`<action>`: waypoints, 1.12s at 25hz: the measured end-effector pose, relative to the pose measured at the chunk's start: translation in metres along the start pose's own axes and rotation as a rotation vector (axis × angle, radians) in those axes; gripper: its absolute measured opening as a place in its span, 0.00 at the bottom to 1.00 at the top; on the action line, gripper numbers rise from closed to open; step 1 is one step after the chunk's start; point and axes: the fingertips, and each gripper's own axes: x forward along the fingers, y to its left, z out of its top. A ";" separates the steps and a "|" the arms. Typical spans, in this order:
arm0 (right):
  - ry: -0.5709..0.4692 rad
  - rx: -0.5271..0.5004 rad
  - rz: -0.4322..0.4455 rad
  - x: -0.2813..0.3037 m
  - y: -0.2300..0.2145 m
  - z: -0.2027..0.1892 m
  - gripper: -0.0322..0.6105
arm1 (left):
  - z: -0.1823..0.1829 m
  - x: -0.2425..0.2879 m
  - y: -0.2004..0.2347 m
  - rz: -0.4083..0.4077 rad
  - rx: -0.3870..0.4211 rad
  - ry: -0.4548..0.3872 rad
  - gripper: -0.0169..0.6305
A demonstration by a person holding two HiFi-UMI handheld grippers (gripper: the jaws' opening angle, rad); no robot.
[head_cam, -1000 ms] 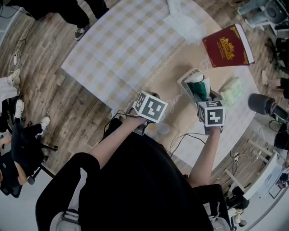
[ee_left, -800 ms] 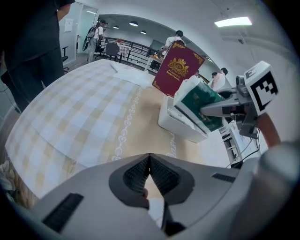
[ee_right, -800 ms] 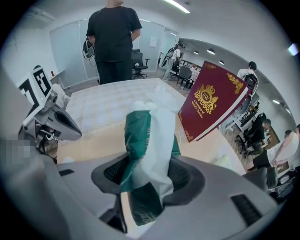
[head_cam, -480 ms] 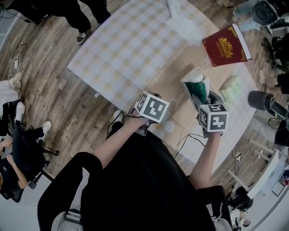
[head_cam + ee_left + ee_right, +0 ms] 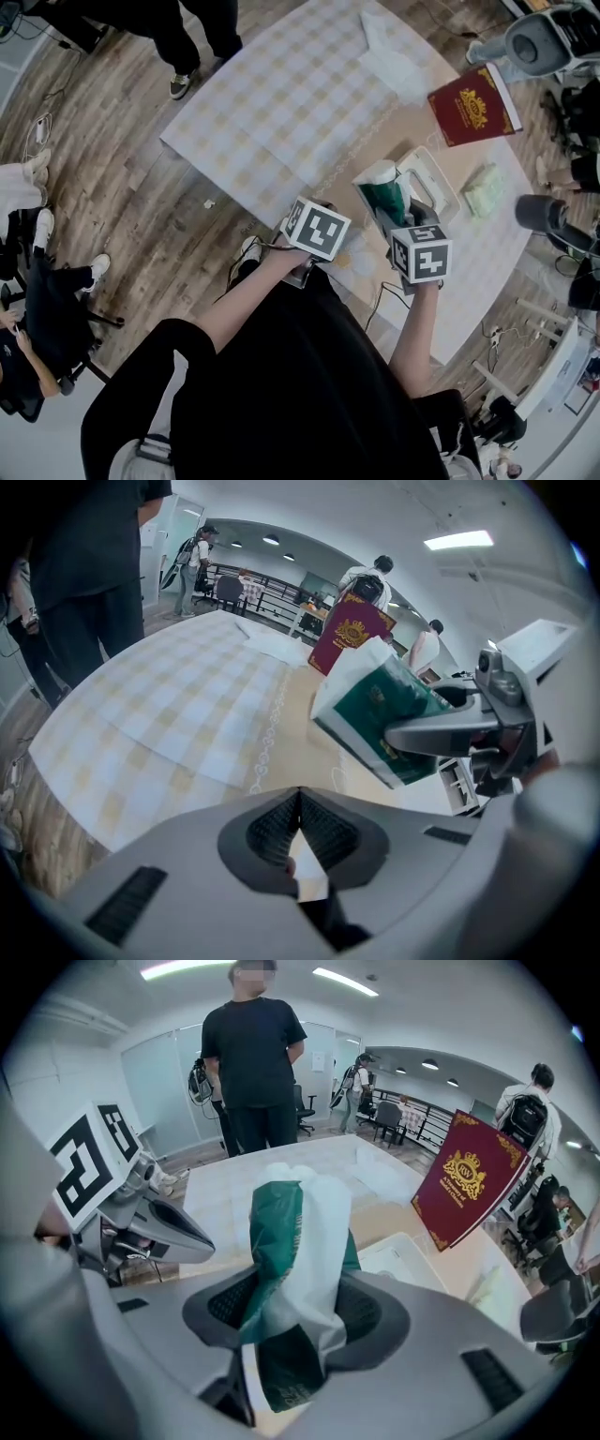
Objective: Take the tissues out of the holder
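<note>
Your right claw [image 5: 292, 1307] grasps the tissue pack [image 5: 309, 1227], holder [image 5: 417, 1258] just right of it; left claw [image 5: 298, 827] clenched, empty. Carry the pack clear, grip firm.

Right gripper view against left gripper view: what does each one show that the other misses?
Only the right gripper view shows the right gripper clamped on the green-and-white plastic tissue pack head-on, with the white plastic holder behind it. Only the left gripper view shows the left gripper with its jaws shut and empty. Both show the pack and the dark red booklet with a gold crest.
</note>
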 end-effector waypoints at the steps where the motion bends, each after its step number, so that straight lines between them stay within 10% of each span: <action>1: -0.002 0.000 0.011 0.002 0.013 0.000 0.39 | -0.005 -0.006 0.004 0.001 0.000 -0.006 0.04; 28: 0.019 0.069 0.122 0.032 0.213 0.036 0.39 | -0.093 -0.123 0.117 0.069 -0.115 -0.062 0.04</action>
